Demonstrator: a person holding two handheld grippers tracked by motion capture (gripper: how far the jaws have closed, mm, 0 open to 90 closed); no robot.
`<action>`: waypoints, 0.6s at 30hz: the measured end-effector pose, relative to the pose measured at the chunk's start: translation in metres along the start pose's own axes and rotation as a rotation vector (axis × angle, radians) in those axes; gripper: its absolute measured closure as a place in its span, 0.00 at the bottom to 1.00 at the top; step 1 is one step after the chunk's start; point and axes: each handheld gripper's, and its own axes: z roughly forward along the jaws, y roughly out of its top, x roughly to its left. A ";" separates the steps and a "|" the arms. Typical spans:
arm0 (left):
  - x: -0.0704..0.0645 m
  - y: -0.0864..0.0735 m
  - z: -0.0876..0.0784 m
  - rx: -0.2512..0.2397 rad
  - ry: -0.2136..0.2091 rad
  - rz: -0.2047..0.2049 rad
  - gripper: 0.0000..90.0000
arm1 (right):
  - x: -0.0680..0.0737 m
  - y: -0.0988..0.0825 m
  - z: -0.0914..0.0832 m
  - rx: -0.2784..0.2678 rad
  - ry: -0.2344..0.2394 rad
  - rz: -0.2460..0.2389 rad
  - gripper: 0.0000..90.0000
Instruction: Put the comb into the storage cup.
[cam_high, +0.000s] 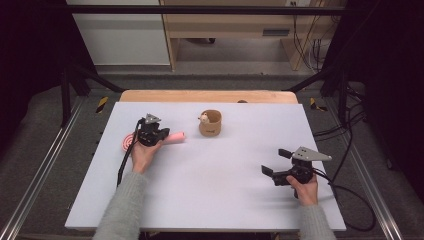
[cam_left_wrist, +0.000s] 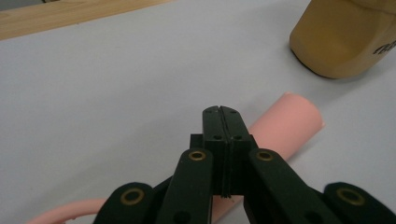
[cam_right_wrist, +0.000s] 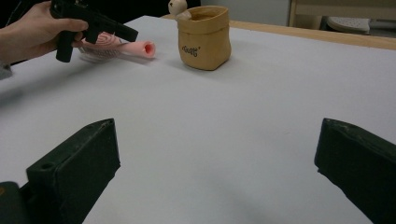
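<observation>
Early stage: pink brush (cam_high: 172, 137) not yet grasped.
We see left hand-held gripper (cam_left_wrist: 221, 112) jaws together above its handle; right hand-held gripper (cam_high: 276, 162) spread apart, idle at 4 o'clock.

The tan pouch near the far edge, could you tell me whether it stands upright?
Upright: the tan pouch rests on its base, mouth upward, a small figure at its rim.

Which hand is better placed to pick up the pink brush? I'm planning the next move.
Left. The left gripper hovers right over the brush, fingers shut, so it must open first. The right gripper sits open, far across the table.
</observation>
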 end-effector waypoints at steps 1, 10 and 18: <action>0.000 0.000 0.000 -0.001 0.001 0.003 1.00 | 0.000 0.000 0.000 0.001 0.001 0.000 0.00; -0.005 0.000 -0.003 0.026 -0.023 0.020 1.00 | 0.000 0.000 0.000 0.003 0.002 0.001 0.00; -0.012 0.001 -0.007 0.046 -0.039 0.051 1.00 | 0.000 0.000 0.000 0.002 0.001 0.002 0.00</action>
